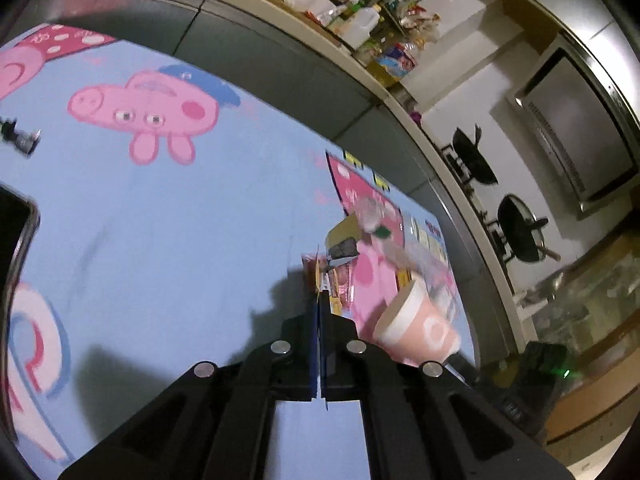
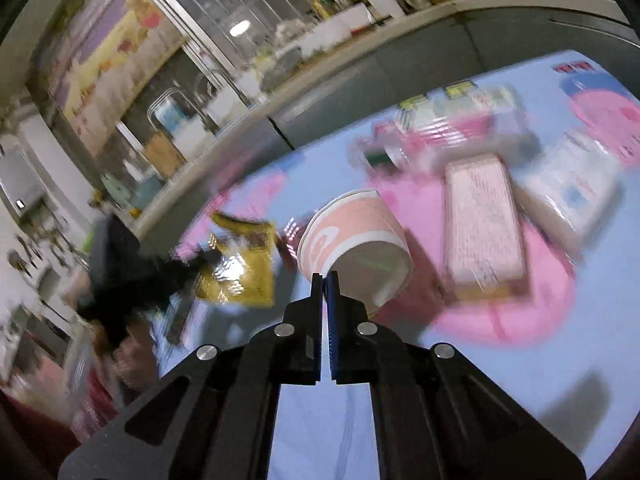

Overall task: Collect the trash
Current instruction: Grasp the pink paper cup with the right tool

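Both black two-finger grippers, left gripper (image 1: 319, 300) and right gripper (image 2: 325, 280), are clamped shut, the left pinching an orange snack wrapper (image 1: 329, 280) and the right the rim of a pink-and-white paper cup (image 2: 356, 240), above the light-blue cartoon-pig tablecloth (image 1: 160, 220) near its far edge.

left wrist: tilted down, close | right wrist: same | shared: paper cup (image 1: 416, 330)

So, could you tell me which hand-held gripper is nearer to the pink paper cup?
Right. The right hand-held gripper is shut on the pink paper cup at its rim. The left hand-held gripper sits beside it, shut on a snack wrapper.
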The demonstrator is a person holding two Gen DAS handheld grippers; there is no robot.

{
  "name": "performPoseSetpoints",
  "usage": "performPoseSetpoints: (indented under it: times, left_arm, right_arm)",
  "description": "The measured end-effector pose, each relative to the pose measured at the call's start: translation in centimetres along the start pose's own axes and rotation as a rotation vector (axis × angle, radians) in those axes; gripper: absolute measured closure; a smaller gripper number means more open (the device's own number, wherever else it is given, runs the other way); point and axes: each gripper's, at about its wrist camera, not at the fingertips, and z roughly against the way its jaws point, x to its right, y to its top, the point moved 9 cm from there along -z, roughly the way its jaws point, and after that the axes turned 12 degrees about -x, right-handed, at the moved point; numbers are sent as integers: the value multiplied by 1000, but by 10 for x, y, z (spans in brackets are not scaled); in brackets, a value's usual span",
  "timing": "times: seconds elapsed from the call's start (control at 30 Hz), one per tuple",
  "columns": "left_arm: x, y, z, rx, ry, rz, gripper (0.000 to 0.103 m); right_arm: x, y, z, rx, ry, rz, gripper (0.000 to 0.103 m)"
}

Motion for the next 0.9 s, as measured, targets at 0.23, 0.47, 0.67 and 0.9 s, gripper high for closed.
performPoseSetpoints:
  times: [0.23,0.47,0.67,0.9]
  left_arm:
    - [20,-46,-28,-106,9,-54,102]
    - [22,-69,-51,-183,31,-22,75]
    - [24,-83,-53,-208,-3,3,63]
    - [31,-97,-64,-238,-1,-9,77]
  right_arm:
    - [18,-59,-1,-59,-72,-12,89]
    - [20,-64,26,18,-187,74,46]
    - [15,-41,11,14,-305,252,32]
    - [24,-27,-27,-53,-241,247,40]
